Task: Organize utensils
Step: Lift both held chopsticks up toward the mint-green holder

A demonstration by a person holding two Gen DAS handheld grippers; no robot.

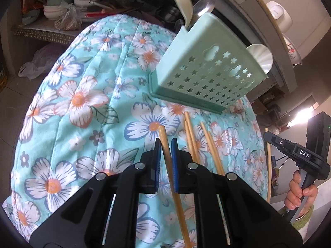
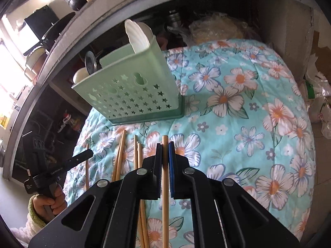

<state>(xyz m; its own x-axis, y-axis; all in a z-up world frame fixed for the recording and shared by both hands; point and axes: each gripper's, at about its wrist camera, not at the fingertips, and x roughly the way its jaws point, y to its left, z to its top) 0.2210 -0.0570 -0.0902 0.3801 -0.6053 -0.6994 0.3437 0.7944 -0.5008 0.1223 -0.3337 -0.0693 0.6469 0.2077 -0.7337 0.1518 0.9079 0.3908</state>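
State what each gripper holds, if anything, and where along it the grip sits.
Each holds one chopstick. The left gripper and the right gripper are both clamped near the far end of theirs, with a short tip showing beyond the pads.

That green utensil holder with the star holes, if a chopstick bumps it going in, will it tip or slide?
The green holder looks like thin, perforated plastic, so probably light. It stands on a soft quilted floral cloth, not a hard surface, so it may rock or tip rather than slide. The spoons sticking out above its rim likely raise its balance point, adding some tip risk.

Matt wooden chopsticks (image 1: 193,142), quilted cloth (image 1: 82,107), smooth plastic caddy (image 1: 204,78).
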